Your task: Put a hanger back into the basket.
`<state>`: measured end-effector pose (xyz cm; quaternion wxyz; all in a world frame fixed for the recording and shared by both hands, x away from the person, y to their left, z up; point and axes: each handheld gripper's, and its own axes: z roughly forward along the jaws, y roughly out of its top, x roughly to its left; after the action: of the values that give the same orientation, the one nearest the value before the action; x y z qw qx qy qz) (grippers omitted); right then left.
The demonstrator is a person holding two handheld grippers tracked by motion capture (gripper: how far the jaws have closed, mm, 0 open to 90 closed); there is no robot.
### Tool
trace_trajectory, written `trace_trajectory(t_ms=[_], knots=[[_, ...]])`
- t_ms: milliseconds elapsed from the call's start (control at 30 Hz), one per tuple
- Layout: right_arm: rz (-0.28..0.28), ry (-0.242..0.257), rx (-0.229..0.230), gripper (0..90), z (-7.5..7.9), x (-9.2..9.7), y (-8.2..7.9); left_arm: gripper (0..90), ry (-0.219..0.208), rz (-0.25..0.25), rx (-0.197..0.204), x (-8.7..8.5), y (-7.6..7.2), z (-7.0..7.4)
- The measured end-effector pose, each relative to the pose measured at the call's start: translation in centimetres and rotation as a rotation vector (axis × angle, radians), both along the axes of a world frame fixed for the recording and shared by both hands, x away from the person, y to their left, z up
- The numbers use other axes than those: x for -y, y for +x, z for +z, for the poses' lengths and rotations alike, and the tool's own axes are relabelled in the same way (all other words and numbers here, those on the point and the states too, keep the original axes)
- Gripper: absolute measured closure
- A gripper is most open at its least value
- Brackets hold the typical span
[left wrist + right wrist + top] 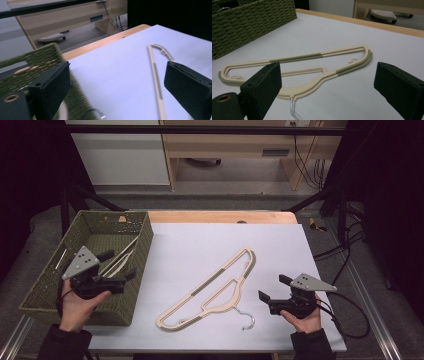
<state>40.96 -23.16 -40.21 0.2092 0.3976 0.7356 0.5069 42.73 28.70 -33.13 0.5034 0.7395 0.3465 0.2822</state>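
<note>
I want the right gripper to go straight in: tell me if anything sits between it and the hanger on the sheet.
Nothing visible does. The right gripper, jaws open, faces the hanger across bare white sheet.

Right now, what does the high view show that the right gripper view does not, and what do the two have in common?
High view alone: both hands, the left gripper open above the woven basket, the right gripper open at the table's right, and pale hangers lying inside the basket.

Right gripper view alone: a close look at the grey ribbed strips on the hanger's arms, and a small notch hook near its far end.

Shared: the cream hanger flat on the white sheet, its metal hook toward the person, and the basket's outer wall.
</note>
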Motion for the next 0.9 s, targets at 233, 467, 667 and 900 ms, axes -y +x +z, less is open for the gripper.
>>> trace_trajectory(t_ms=[233, 467, 667, 900], knots=[[0.018, 0.006, -0.009, 8.0, -0.3, -0.4, 0.0, 6.1, -0.047, -0.064, -0.012, 4.3, -1.3, -2.2], [0.031, -0.004, -0.032, 7.4, -0.8, -1.1, 0.2, 6.5, -0.009, -0.104, -0.049, 7.1, -1.2, -4.8], [0.044, -0.008, -0.046, 7.5, -1.3, -1.6, 0.2, 6.4, -0.015, -0.127, -0.086, 8.3, -1.5, -6.7], [0.074, -0.007, -0.079, 8.8, -2.1, -2.8, 0.4, 6.4, 0.002, -0.149, -0.119, 9.0, -1.6, -8.7]])
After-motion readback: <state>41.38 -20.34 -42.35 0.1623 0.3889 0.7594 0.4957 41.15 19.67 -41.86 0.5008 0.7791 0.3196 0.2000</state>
